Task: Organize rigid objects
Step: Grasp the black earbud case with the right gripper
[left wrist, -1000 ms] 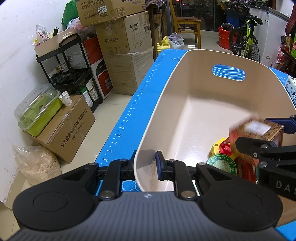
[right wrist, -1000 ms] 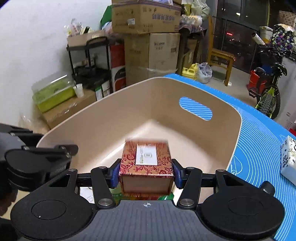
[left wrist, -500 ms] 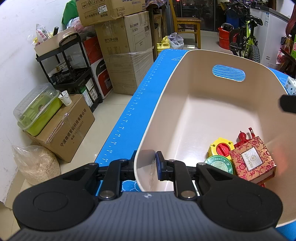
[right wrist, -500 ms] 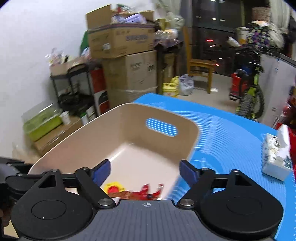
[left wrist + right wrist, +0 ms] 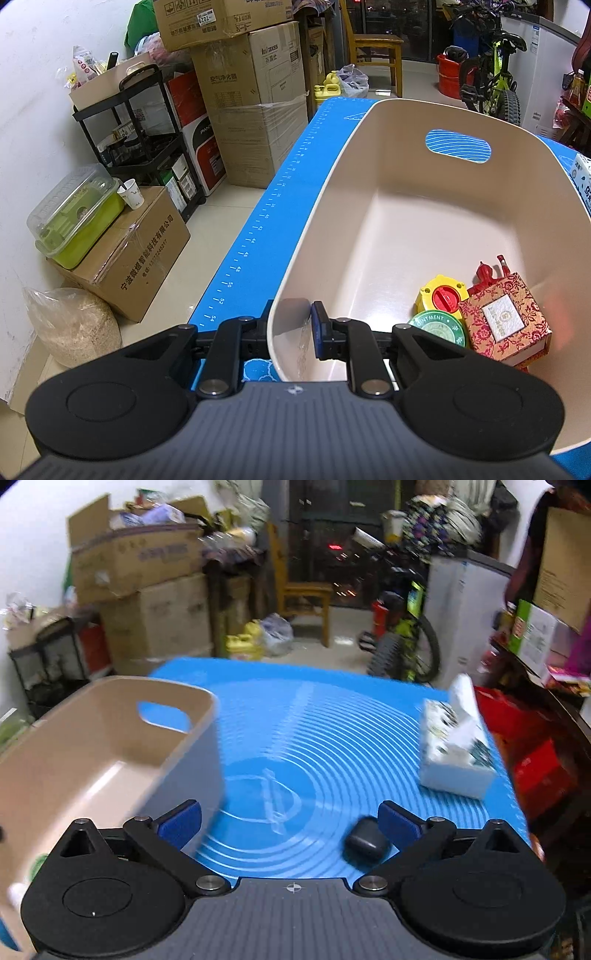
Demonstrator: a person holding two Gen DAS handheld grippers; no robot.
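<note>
A beige bin (image 5: 436,122) stands on the blue mat. My left gripper (image 5: 291,328) is shut on its near rim, one finger inside and one outside. In the bin lie a red patterned box (image 5: 504,319), a green ointment tin (image 5: 437,326), a yellow disc with a red knob (image 5: 439,293) and a red toy (image 5: 487,273). My right gripper (image 5: 290,821) is open and empty, above the mat to the right of the bin (image 5: 110,746). A small dark case (image 5: 365,843) lies on the mat by its right finger.
A white tissue box (image 5: 456,746) sits at the mat's right side (image 5: 295,738). Stacked cardboard boxes (image 5: 255,99), a black shelf (image 5: 129,140) and a bag of grain (image 5: 70,325) stand on the floor left of the table. A chair and a bicycle are farther back.
My right gripper let go of the red patterned box into the bin, opened, and swung right over the mat. My left gripper stayed clamped on the bin rim.
</note>
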